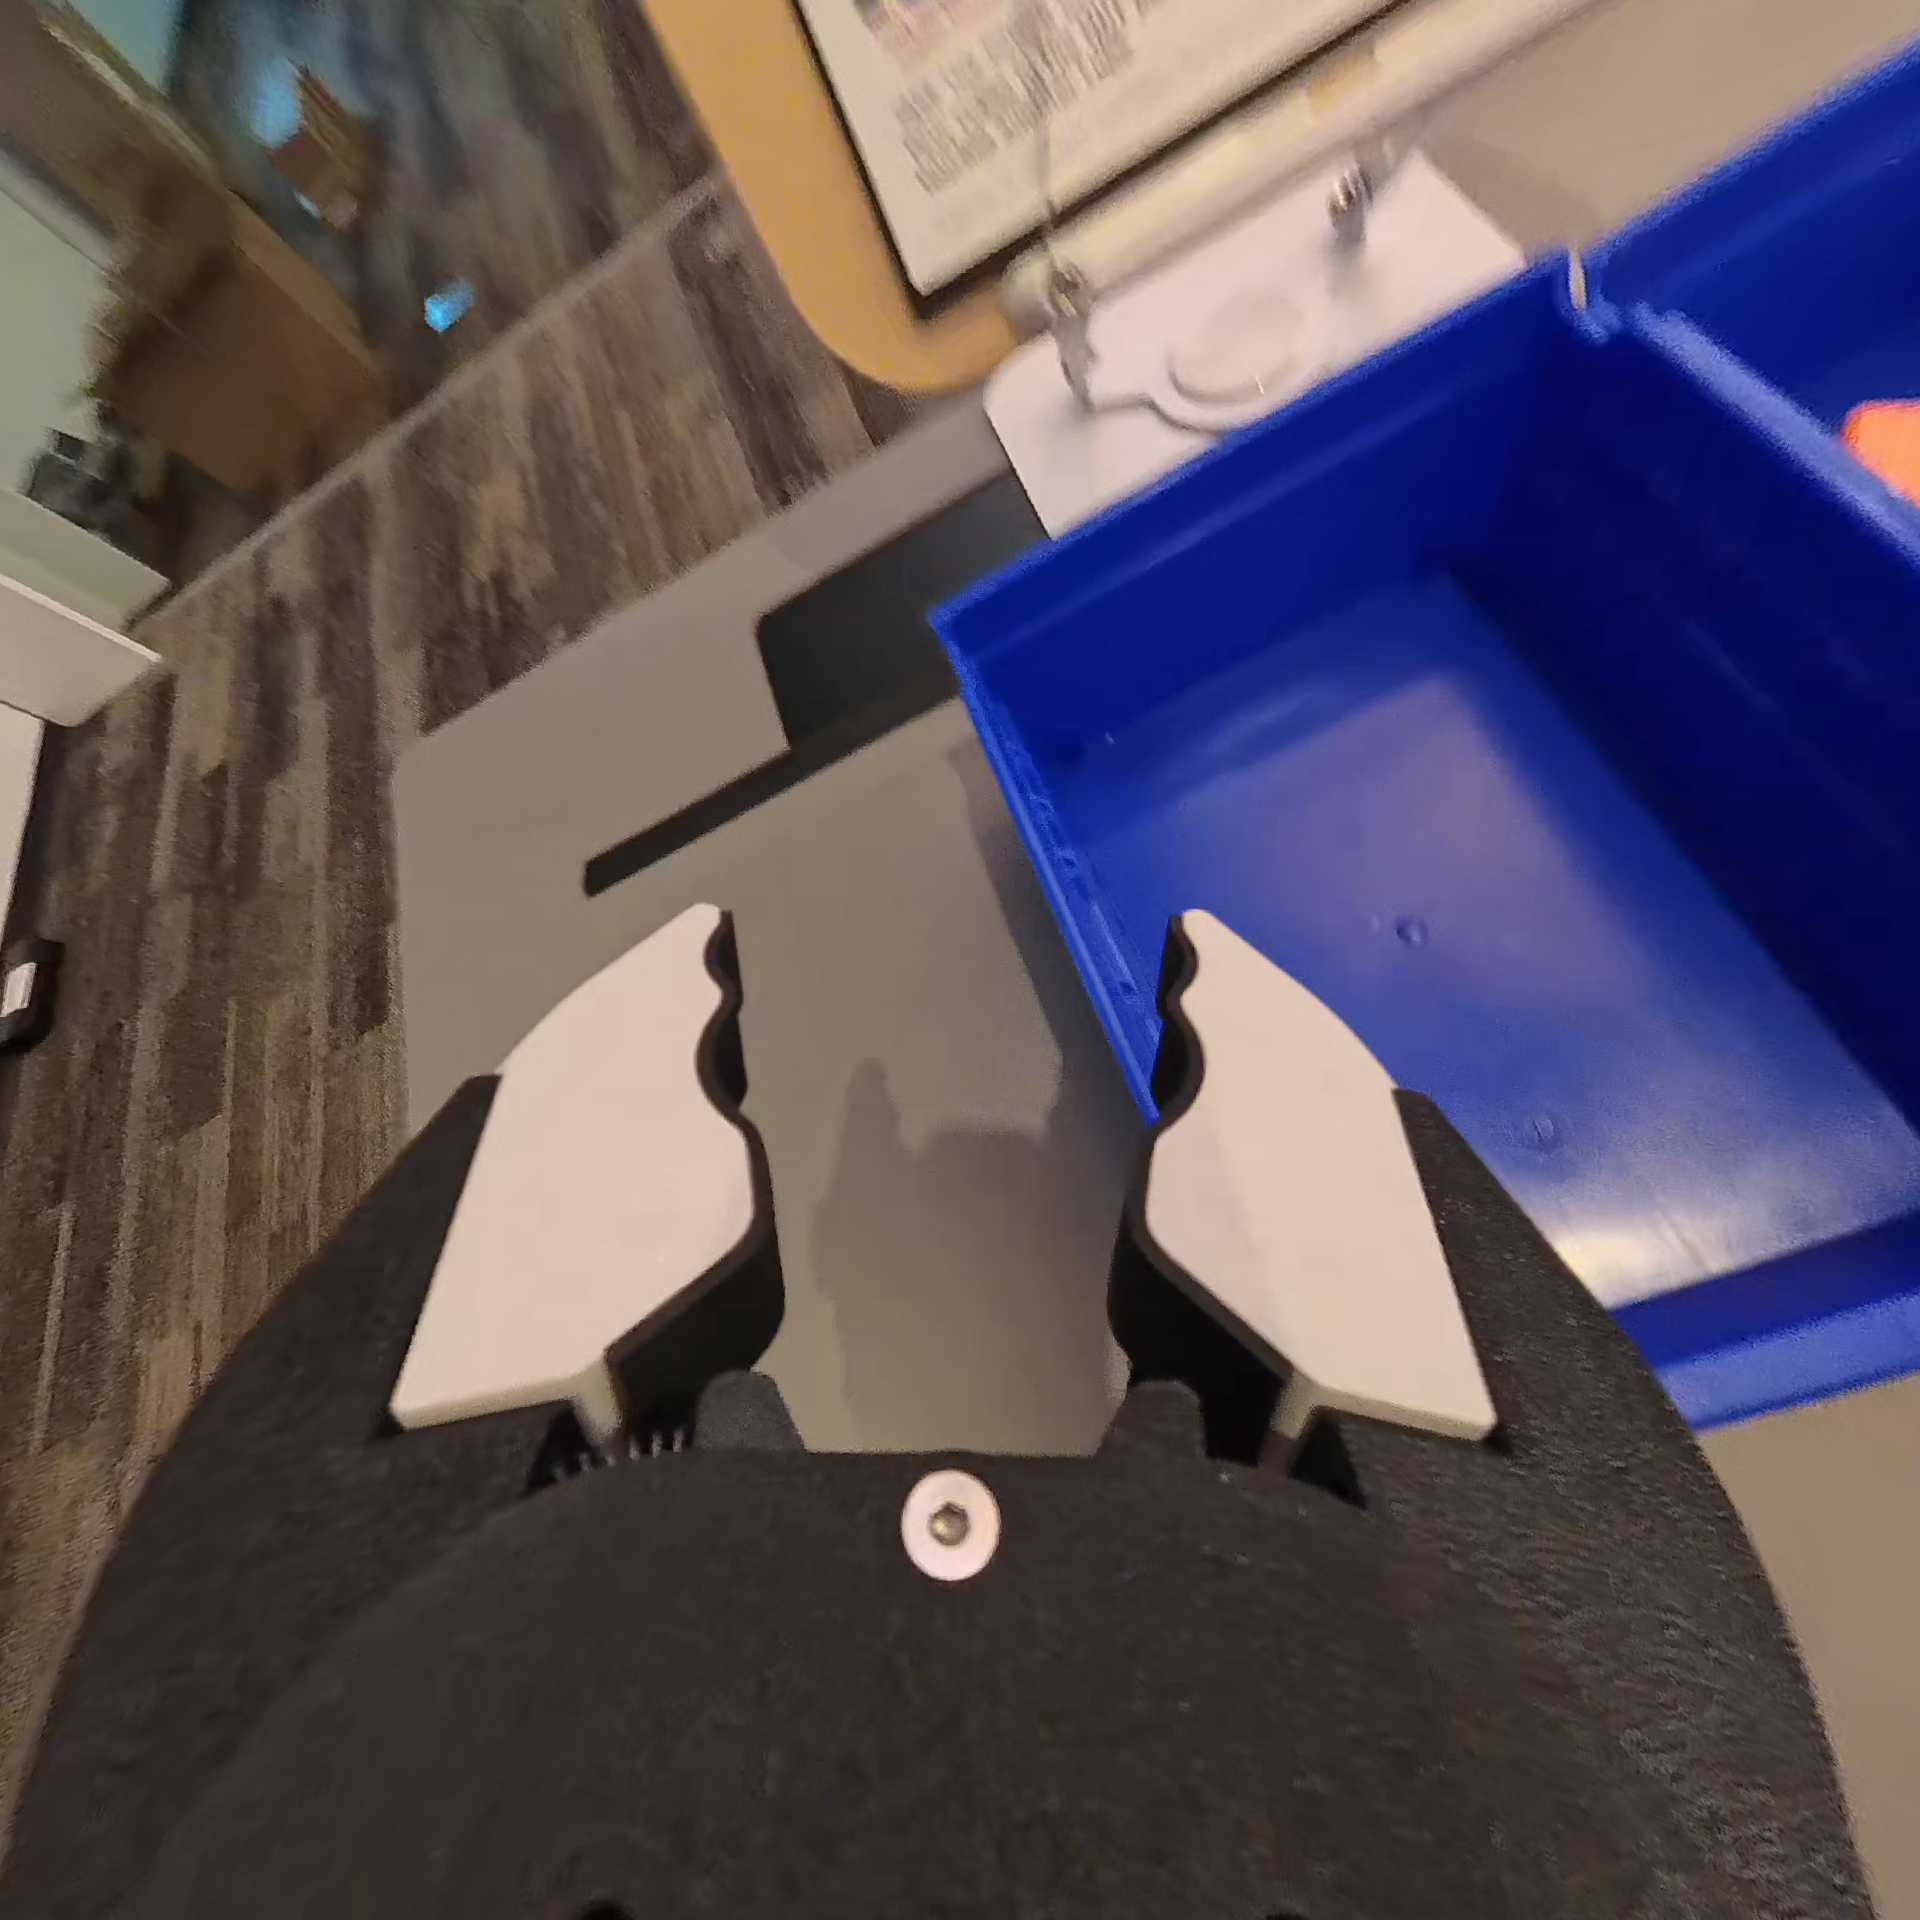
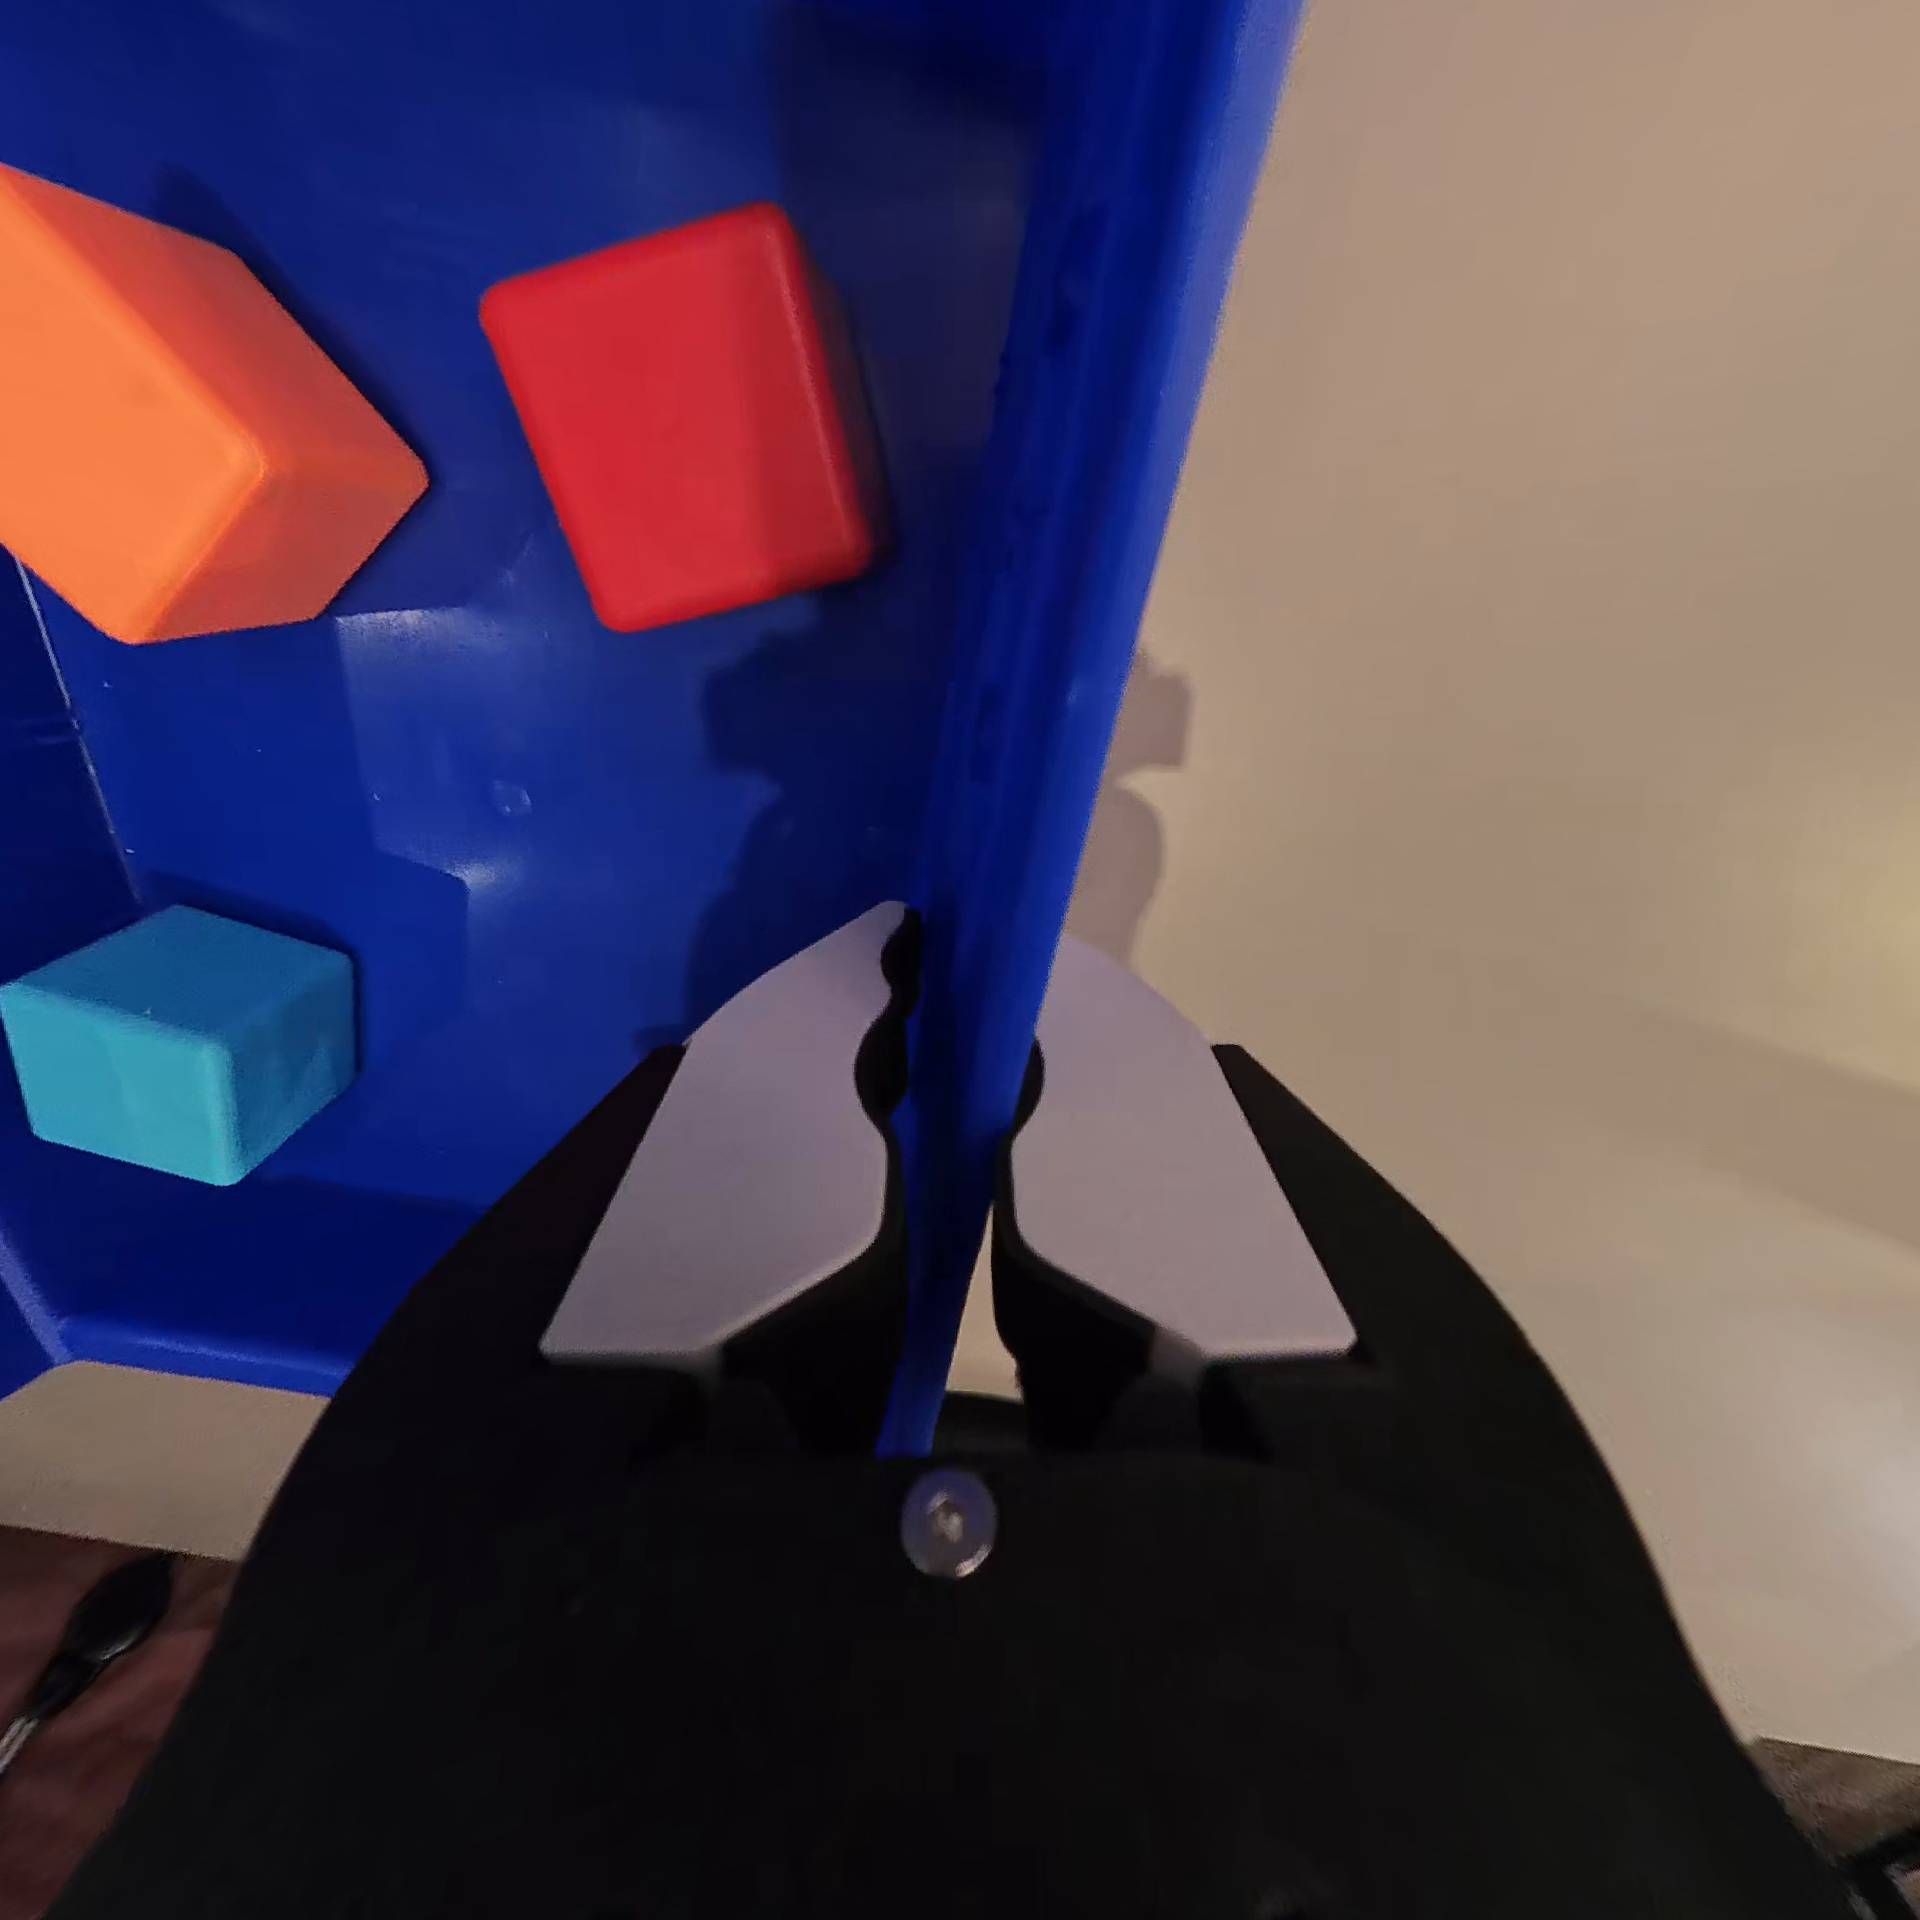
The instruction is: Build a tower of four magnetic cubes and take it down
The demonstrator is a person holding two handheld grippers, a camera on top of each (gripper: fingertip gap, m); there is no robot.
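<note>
In the right wrist view an orange cube, a red cube and a teal cube lie apart on the floor of a blue bin. My right gripper is shut on the bin's right wall, one finger inside and one outside. In the left wrist view my left gripper is open and empty above the grey table, just left of an empty blue bin. A bit of orange shows in a second blue bin compartment behind it.
A black flat plate lies on the table beyond the left gripper. A white stand with a clear bracket and cables sits behind the bins. The table's left edge drops to a wood-pattern floor. Pale tabletop lies right of the bin. The red cube sits 8 centimeters or so from the ends of my right fingers.
</note>
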